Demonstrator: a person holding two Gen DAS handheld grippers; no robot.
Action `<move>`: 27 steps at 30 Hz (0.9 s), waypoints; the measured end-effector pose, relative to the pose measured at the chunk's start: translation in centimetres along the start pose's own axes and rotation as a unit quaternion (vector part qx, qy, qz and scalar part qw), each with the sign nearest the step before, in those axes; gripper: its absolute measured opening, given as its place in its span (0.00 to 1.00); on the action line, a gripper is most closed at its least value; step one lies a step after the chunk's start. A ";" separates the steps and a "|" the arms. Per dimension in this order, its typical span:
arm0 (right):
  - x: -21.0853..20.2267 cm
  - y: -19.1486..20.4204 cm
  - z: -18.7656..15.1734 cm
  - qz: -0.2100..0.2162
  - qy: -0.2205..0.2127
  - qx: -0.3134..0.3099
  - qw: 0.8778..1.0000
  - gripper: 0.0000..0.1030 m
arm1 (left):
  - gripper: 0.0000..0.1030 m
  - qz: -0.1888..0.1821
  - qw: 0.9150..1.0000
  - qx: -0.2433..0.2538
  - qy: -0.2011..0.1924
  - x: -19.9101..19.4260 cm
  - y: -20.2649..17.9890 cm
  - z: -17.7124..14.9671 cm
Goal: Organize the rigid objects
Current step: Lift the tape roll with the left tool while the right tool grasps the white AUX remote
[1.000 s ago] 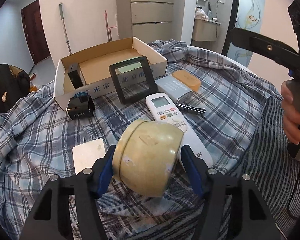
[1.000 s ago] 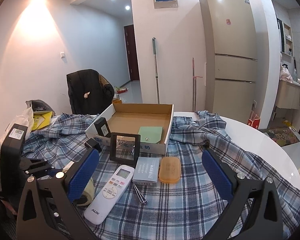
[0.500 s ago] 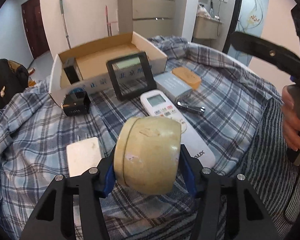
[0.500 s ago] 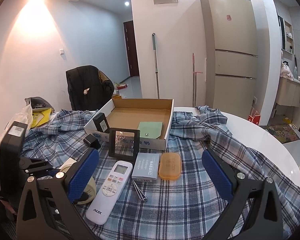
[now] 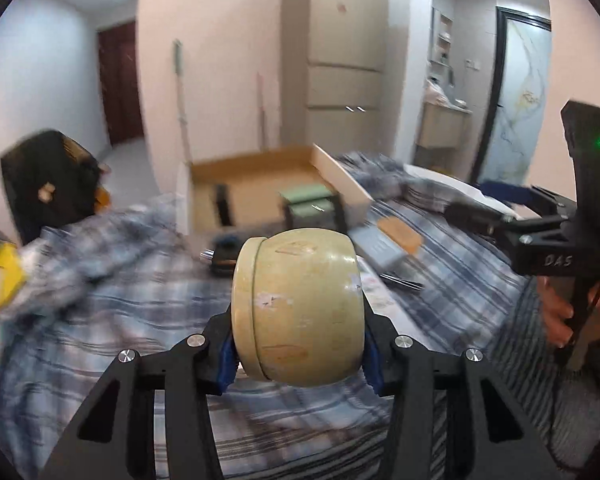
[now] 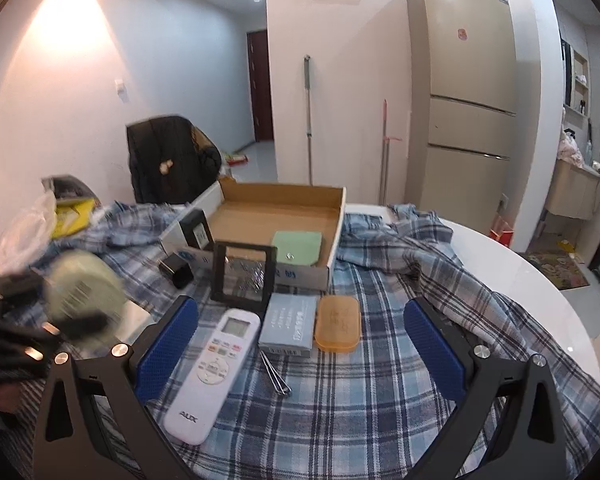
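Two grippers are recorded: the left gripper, its jaws just closed further, is clamped on a round cream jar lifted clear of the plaid cloth; the right gripper is held wide open, empty. Beyond lie a white remote, grey box, orange case. Farthest is the cardboard box.

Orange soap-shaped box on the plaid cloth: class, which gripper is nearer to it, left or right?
Right. The right gripper hangs open just before the orange box; the left gripper, off to its left, clamps the round wooden container.
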State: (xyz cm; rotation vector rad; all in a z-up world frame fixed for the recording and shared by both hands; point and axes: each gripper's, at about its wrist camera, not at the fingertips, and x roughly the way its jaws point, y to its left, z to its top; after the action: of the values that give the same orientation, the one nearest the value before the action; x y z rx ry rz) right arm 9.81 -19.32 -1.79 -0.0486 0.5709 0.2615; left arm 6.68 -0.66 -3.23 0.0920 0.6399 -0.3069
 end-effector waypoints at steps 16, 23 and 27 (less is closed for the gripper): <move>5.8 6.6 -1.2 0.028 0.194 0.010 0.981 0.80 | 0.50 0.073 0.993 -0.028 -0.087 -2.1 2.2 -2.7; 8.3 8.5 -2.5 0.034 0.250 -0.012 0.967 0.76 | 0.50 0.065 0.994 -0.046 -0.077 -1.8 2.9 -2.6; 9.1 8.2 -2.9 0.032 0.263 -0.002 0.964 0.71 | 0.50 0.063 0.994 -0.050 -0.075 -1.7 3.1 -2.7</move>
State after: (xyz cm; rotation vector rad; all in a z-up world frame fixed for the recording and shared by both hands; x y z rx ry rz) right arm 13.49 -9.63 -8.95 -0.1057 1.1029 0.3151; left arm 4.82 3.24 -4.37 0.0132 0.4969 -0.1578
